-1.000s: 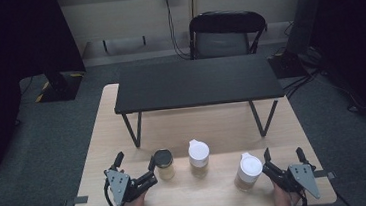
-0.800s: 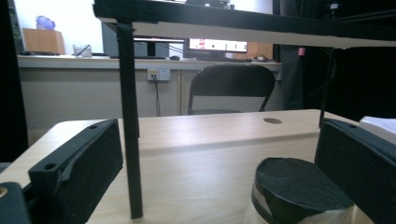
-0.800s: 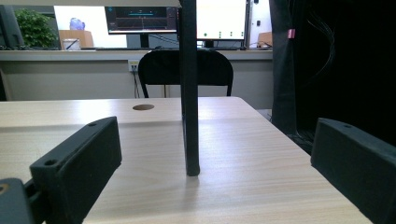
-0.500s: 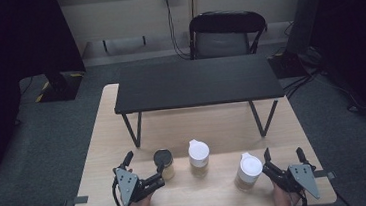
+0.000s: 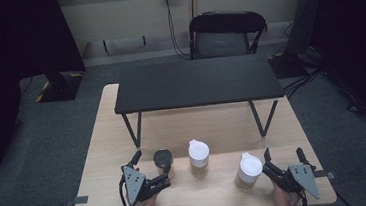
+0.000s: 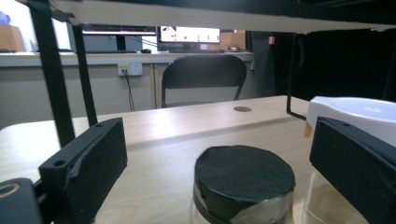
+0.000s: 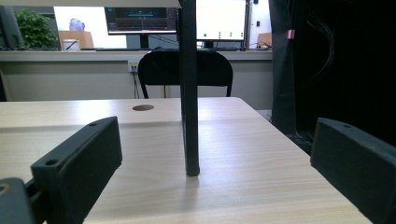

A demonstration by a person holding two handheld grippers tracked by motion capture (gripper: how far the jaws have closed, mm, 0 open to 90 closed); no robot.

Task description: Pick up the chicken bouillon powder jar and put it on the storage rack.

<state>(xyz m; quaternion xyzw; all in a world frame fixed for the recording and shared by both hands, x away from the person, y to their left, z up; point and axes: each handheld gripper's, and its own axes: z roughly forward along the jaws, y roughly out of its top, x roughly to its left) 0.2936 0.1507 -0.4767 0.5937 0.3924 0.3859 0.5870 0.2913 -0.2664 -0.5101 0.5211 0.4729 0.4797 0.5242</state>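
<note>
A small glass jar with a black lid (image 5: pixel 163 160) (image 6: pixel 244 179) stands near the table's front edge. My left gripper (image 5: pixel 151 168) (image 6: pixel 217 140) is open, its jaws on either side of this jar without touching it. A white-lidded jar (image 5: pixel 198 156) (image 6: pixel 359 112) stands just right of it, partly behind one jaw in the left gripper view. Another white-lidded jar (image 5: pixel 248 170) stands further right. My right gripper (image 5: pixel 282 154) (image 7: pixel 212 140) is open just right of that jar, with nothing between its jaws.
A low black shelf (image 5: pixel 197 83) on thin metal legs spans the middle of the wooden table (image 5: pixel 109 139). One shelf leg (image 7: pixel 189 93) stands straight ahead of my right gripper. A black chair (image 5: pixel 227 31) sits beyond the table.
My left gripper has slid right and forward, bringing its jaws around the black-lidded jar. The right gripper and the jars have not moved.
</note>
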